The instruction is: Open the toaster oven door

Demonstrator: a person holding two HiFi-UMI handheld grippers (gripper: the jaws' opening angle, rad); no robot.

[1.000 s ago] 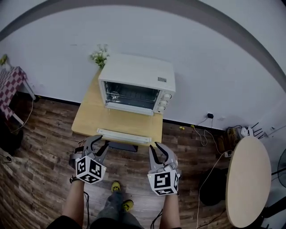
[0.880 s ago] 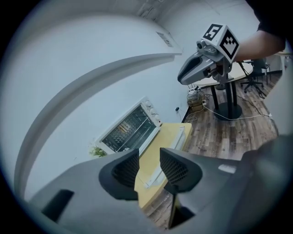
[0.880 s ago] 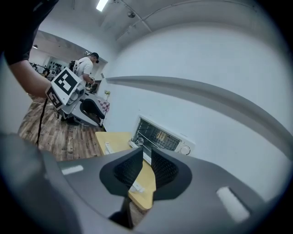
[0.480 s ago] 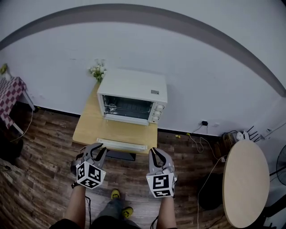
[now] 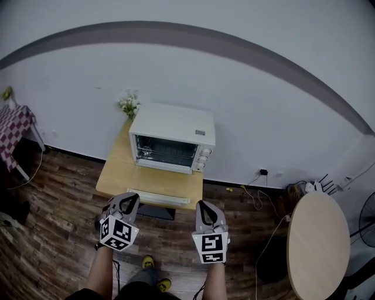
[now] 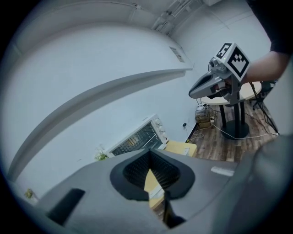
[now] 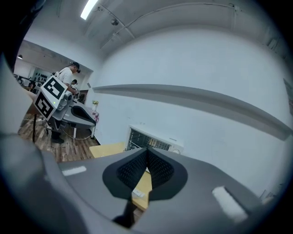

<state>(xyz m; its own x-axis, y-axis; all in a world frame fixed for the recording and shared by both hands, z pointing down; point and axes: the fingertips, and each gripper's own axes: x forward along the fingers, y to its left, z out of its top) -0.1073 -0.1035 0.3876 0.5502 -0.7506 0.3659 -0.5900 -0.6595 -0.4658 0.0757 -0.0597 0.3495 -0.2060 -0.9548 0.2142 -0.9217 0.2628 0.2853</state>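
risk sits with the door (image 5: 158,196) of the toaster oven (image 5: 171,139), already lying open and flat toward the bench (image 5: 114,176) front edge, since the left claw (image 5: 130,201) and right claw (image 5: 203,206), both just pinched closed on nothing, hover near, where a forward swing could knock it.

Dim, even indoor light; ceiling strip lamp (image 7: 89,9) glares; strong fisheye bending, dark vignetted corners; near jaws blurred.
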